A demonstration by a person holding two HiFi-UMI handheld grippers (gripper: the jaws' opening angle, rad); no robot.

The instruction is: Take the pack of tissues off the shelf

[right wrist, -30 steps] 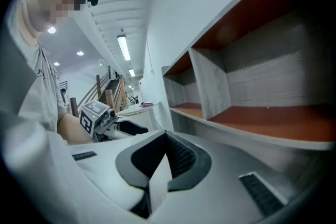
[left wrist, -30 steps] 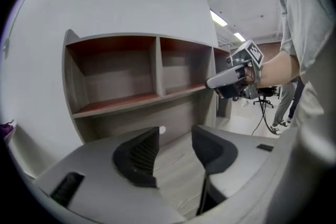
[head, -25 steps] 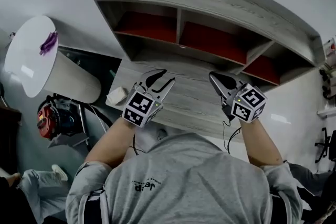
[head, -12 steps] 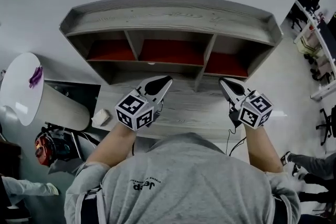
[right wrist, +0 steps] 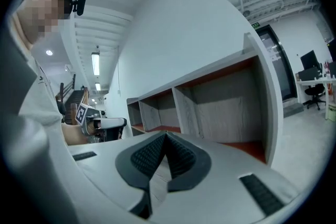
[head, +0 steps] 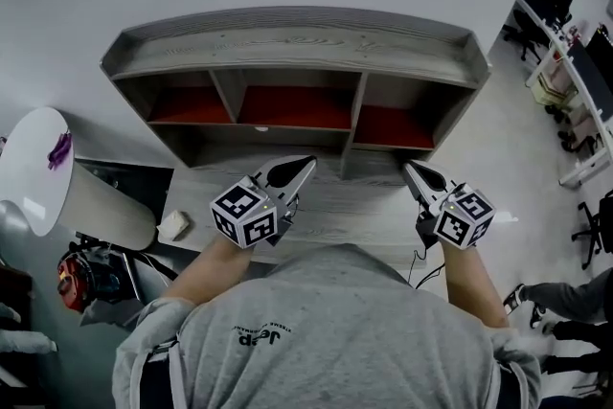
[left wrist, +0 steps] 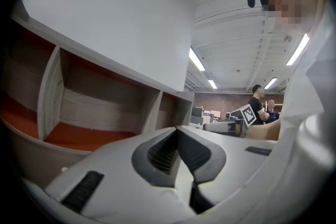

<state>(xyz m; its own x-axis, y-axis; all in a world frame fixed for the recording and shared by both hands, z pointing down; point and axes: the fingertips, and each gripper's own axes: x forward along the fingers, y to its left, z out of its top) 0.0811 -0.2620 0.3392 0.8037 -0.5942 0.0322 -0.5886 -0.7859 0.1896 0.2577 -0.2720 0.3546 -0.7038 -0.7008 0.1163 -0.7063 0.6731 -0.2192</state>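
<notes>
Closing on the left since a second ago: left gripper [head: 305,165] with jaws wide apart then, tips pressed together now, nothing between them. Far left, round white table [head: 34,170] carrying a small purple thing [head: 59,148]. Next, pack of tissues [head: 174,225], off the shelf, lying at the left edge of the grey wooden desk [head: 354,206], well apart from both grippers. Then the left gripper again, held over the desk, pointing toward the shelf [head: 287,48] with its three red-floored compartments. Further right, right gripper [head: 412,168]: jaws together as well, holding nothing, tip near the right compartment.
</notes>
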